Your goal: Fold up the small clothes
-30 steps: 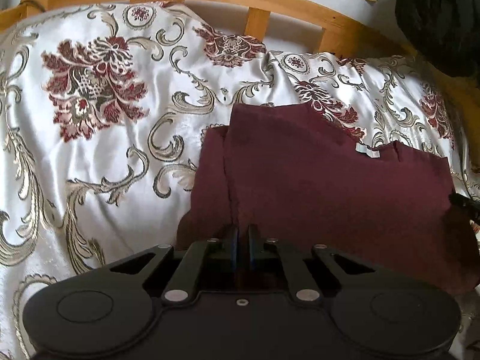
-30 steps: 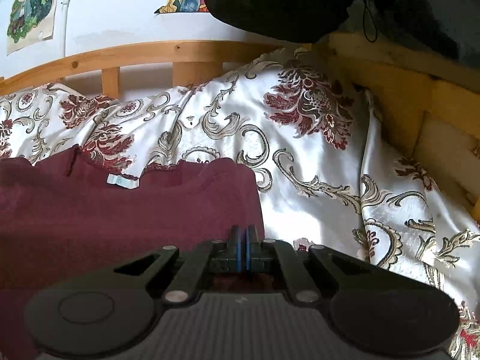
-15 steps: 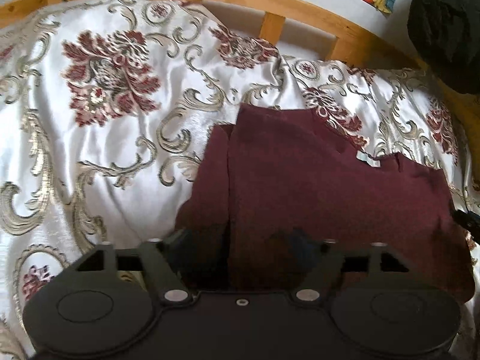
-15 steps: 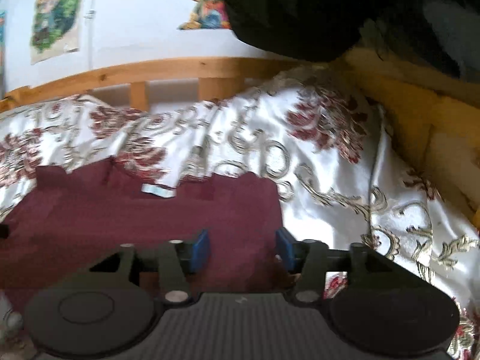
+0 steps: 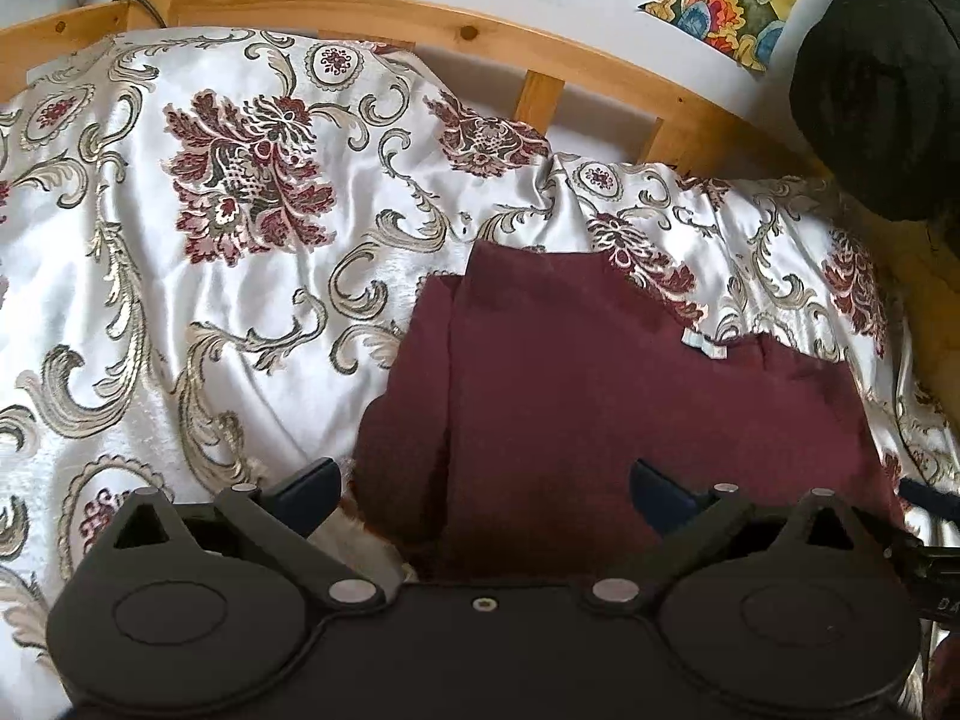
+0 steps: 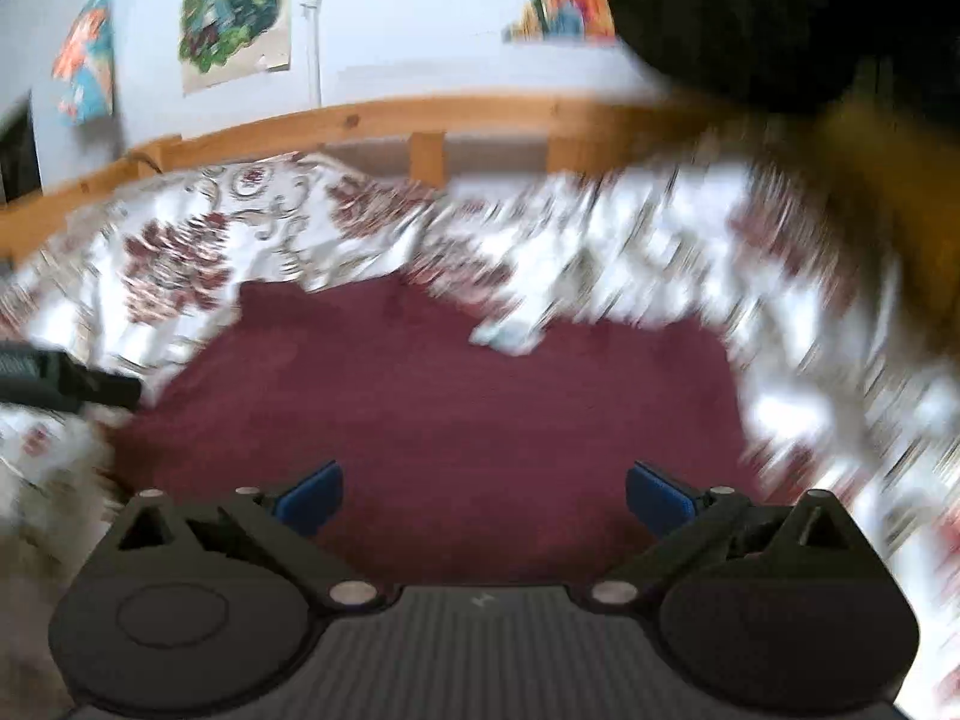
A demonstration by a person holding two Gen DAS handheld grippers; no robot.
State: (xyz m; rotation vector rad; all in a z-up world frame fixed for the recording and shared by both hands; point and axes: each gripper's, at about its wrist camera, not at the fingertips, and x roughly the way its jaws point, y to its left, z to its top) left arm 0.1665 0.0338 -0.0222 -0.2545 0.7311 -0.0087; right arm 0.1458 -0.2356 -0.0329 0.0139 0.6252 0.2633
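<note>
A dark red garment [image 5: 600, 396] lies folded flat on a white satin bedspread [image 5: 180, 312] with red and gold flowers. A white label [image 5: 703, 347] shows at its far edge. My left gripper [image 5: 483, 495] is open and empty above the garment's near left edge. In the blurred right wrist view the same garment [image 6: 456, 408] fills the middle. My right gripper [image 6: 483, 498] is open and empty above its near edge. The left gripper's tip [image 6: 78, 381] shows at that view's left.
A wooden bed rail [image 5: 540, 42] runs along the far side, with a white wall and posters [image 6: 237, 6] behind. A black bulky object [image 5: 882, 96] sits at the far right corner. Wooden side boards [image 6: 888, 204] border the bed on the right.
Both grippers were shut on the garment's near edge a second ago. Both have opened wide, let it go and pulled back. The right one is swinging left, blurring its view.
</note>
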